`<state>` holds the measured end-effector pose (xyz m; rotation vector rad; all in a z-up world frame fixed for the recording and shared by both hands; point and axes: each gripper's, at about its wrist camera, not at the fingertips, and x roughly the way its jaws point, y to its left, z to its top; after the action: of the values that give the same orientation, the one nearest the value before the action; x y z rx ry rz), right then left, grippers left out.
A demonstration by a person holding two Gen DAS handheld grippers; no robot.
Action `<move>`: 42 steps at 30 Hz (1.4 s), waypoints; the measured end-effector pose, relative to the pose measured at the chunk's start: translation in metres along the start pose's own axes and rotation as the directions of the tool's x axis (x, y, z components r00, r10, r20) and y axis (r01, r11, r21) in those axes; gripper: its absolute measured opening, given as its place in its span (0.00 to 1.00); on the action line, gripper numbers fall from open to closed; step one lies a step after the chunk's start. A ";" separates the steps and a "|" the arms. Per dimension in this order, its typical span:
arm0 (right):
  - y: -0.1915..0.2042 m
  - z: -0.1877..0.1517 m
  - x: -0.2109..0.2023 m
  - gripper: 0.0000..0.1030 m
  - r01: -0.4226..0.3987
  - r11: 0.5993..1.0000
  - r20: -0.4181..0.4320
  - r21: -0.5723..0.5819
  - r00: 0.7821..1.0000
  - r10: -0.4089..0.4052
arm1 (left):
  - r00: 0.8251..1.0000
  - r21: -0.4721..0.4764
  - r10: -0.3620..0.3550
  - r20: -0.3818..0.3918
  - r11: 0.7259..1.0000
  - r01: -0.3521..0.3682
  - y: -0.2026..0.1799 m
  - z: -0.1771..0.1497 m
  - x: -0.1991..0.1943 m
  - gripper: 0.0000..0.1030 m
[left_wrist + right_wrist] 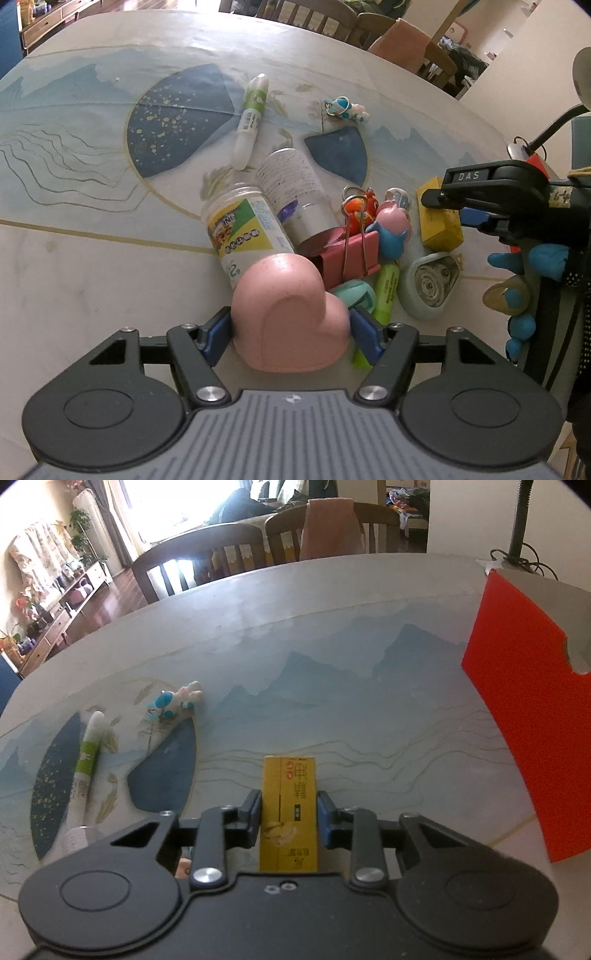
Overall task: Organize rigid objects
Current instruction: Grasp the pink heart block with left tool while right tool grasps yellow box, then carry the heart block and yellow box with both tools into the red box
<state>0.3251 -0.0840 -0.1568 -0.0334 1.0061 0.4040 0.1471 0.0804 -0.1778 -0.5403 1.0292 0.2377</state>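
Observation:
A pink heart-shaped box (291, 314) lies on the patterned table at the near end of a pile of small items. My left gripper (290, 325) straddles it, and both blue pads (218, 332) rest against its sides. In the right wrist view, my right gripper (289, 812) is shut on a narrow yellow carton (289, 805), with a pad tight against each long side. The left wrist view shows the same yellow carton (439, 225) at the pile's right edge, with the right gripper (447, 208) on it.
Behind the heart lie two jars (243, 229) (295, 192), a pink binder clip (351, 254), toy figures (393, 218), a green highlighter (384, 291) and a correction tape (430, 286). A glue stick (250, 122) and a blue-white charm (345, 108) lie farther back. A red panel (524, 709) stands at right.

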 end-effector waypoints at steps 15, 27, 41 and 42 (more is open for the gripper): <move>-0.001 -0.019 -0.070 0.28 -0.097 0.994 0.020 -0.051 0.995 0.099 | 0.999 0.071 -0.028 0.036 0.997 0.026 -0.005 -0.010 -0.038 0.66; -0.006 -0.048 -0.174 0.28 -0.148 0.986 0.084 -0.080 0.984 0.154 | 0.990 0.209 -0.105 0.094 0.974 0.084 -0.025 -0.014 -0.100 0.66; -0.064 -0.032 -0.229 0.28 -0.128 0.989 0.192 -0.080 0.971 0.141 | 0.973 0.399 -0.202 0.108 0.906 0.144 -0.110 -0.002 -0.139 0.66; -0.074 -0.028 -0.228 0.28 -0.124 0.990 0.194 -0.072 0.972 0.136 | 0.972 0.405 -0.208 0.107 0.902 0.149 -0.119 0.001 -0.138 0.66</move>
<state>0.2214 -0.2295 0.0045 0.0187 0.8015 0.5463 0.1293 -0.0109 -0.0216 -0.2419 0.8462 -0.0948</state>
